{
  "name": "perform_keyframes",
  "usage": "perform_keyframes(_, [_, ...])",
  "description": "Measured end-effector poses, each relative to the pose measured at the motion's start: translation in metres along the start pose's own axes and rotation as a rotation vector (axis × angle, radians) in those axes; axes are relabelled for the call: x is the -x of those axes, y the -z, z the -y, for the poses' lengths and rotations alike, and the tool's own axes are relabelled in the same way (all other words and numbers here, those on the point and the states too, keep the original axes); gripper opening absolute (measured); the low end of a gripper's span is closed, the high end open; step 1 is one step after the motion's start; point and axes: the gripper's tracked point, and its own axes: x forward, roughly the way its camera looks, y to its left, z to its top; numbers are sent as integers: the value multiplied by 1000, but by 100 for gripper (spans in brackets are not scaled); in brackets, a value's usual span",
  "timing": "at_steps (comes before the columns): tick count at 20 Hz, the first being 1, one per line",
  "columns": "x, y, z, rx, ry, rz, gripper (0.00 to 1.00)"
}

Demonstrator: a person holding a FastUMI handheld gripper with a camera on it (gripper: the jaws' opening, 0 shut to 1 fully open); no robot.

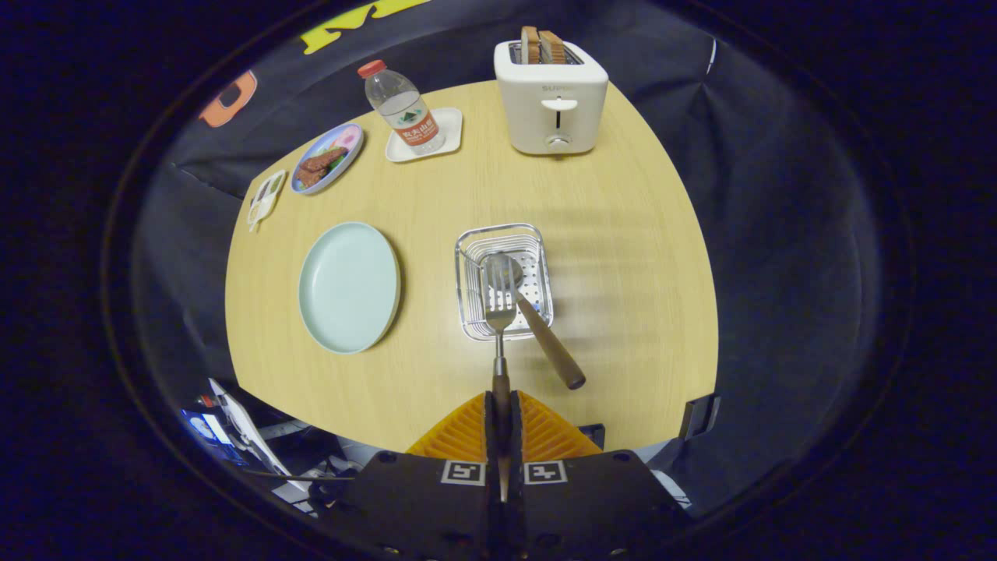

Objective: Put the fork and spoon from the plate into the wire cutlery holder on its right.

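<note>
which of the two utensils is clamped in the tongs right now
The fork, its handle pinched between the shut tongs, tines over the wire holder. The spoon already rests in it, free.

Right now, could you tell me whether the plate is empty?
Empty: the plate is bare. The spoon leans in the wire holder, and the tongs grip the fork.

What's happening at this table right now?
A person is working a hand-held gripper whose two orange fingers are closed on the handle of a fork. The fork's head is over the wire cutlery holder. A spoon already lies in the holder, its wooden handle sticking out over the rim. The pale green plate to the holder's left is empty. Only the fork remains to be dropped in.
</note>
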Motion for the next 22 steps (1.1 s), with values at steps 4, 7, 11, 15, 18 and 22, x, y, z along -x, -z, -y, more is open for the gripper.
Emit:
perform_keyframes(4, [-2,-10,1,-3,13,-67,3])
perform_keyframes(7, [-6,-18,0,2,27,-116,3])
perform_keyframes(11, [-8,-29,-2,40,44,-175,3])
perform_keyframes(15, [-13,-30,-2,83,62,-269,6])
perform_keyframes(18, [-11,-38,-2,116,76,-286,6])
perform_keyframes(22, [-9,-56,-7,167,89,-215,11])
